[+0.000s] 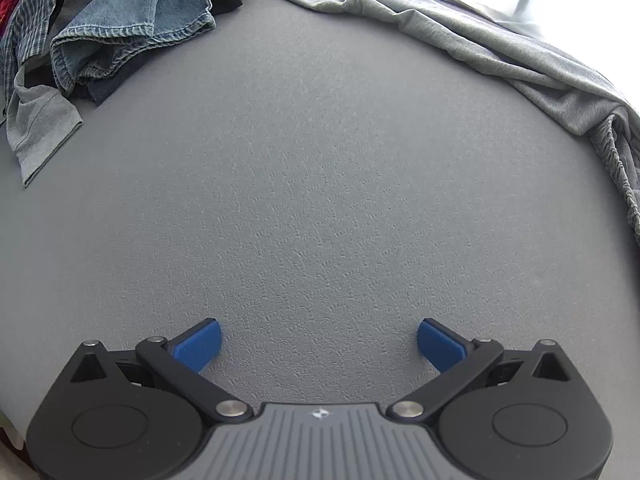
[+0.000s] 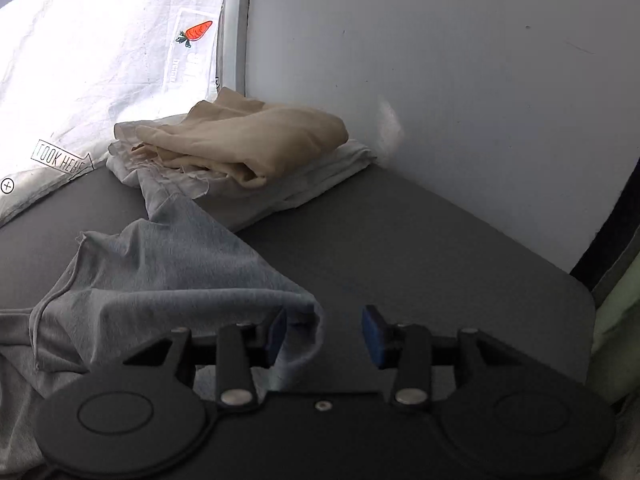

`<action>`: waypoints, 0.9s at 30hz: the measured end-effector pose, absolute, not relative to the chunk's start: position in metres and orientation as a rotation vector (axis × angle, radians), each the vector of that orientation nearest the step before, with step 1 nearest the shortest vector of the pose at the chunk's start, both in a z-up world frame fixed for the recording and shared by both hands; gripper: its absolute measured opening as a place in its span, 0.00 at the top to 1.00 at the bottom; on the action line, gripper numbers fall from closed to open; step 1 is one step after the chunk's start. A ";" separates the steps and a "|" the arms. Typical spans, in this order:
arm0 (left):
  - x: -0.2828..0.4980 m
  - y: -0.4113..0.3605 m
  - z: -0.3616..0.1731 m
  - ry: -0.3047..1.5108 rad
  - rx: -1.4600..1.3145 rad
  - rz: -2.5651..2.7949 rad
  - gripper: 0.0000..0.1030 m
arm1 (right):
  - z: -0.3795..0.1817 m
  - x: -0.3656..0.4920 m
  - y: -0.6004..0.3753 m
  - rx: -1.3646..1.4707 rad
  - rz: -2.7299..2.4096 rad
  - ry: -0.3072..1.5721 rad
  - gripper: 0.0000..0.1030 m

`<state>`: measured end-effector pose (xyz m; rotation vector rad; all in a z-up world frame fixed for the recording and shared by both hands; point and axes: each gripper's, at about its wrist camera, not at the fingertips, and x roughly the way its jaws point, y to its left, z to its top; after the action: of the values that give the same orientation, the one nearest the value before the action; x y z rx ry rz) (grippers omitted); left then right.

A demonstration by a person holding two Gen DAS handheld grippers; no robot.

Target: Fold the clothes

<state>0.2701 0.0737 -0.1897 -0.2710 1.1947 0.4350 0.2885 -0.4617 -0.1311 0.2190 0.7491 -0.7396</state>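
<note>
On the far left of the left wrist view, a heap of clothes [image 1: 108, 36] sits bunched at the back corner of the grey table [image 1: 304, 184] — a denim piece, a blue checked shirt and a grey sleeve trailing toward me. My left gripper [image 1: 319, 346] hangs low over bare table, its blue pads [image 1: 199, 345] spread wide with nothing between them. Further right, along the table's far edge, the grey shirt [image 1: 472, 36] lies rumpled in long folds, running down to the right border of the view, well apart from my left fingers.

Over in the right wrist view, a white sheet [image 2: 92, 60] with a printed carrot [image 2: 197, 32] hangs at the upper left. Below it, the same grey shirt [image 2: 160, 268] spreads across the table [image 2: 420, 248] from the left edge, one fold of it draping over the left finger of my right gripper [image 2: 324, 336]. Those jaws stand released — the cloth hangs partly in the gap beside the left pad, and the right pad [image 2: 374, 336] is clear of it. Behind, near the corner, a folded beige garment [image 2: 248, 140] rests on top of a folded white one [image 2: 304, 184], both against the pale wall [image 2: 460, 80] to the right.
</note>
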 end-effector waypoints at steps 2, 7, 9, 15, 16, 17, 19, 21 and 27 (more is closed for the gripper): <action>0.271 0.073 -0.189 1.203 -0.274 0.439 0.00 | -0.138 0.298 -0.433 0.219 -0.628 0.755 0.58; 0.274 0.069 -0.185 1.245 -0.343 0.441 0.00 | -0.144 0.334 -0.374 0.115 -0.357 0.736 0.37; 0.275 0.063 -0.179 1.218 -0.404 0.373 0.00 | -0.150 0.345 -0.363 0.103 -0.312 0.757 0.35; 0.297 0.023 -0.169 1.163 -0.517 0.201 0.00 | -0.181 0.341 -0.385 0.124 -0.357 0.840 0.33; 0.303 0.013 -0.168 1.161 -0.536 0.169 0.00 | -0.186 0.338 -0.392 0.129 -0.371 0.851 0.32; 0.310 0.004 -0.168 1.160 -0.555 0.133 0.00 | -0.190 0.335 -0.400 0.145 -0.377 0.857 0.32; 0.325 -0.016 -0.168 1.158 -0.592 0.059 0.00 | -0.195 0.330 -0.414 0.187 -0.364 0.848 0.26; 0.343 -0.041 -0.170 1.165 -0.597 -0.028 0.00 | -0.197 0.327 -0.422 0.217 -0.344 0.835 0.26; 0.380 -0.114 -0.179 1.203 -0.490 -0.144 0.02 | -0.195 0.331 -0.415 0.199 -0.282 0.819 0.38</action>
<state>0.3804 -0.1140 -0.1792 -0.4902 1.2032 -0.1445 0.3309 -0.4153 -0.1947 0.1990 0.8191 -0.2824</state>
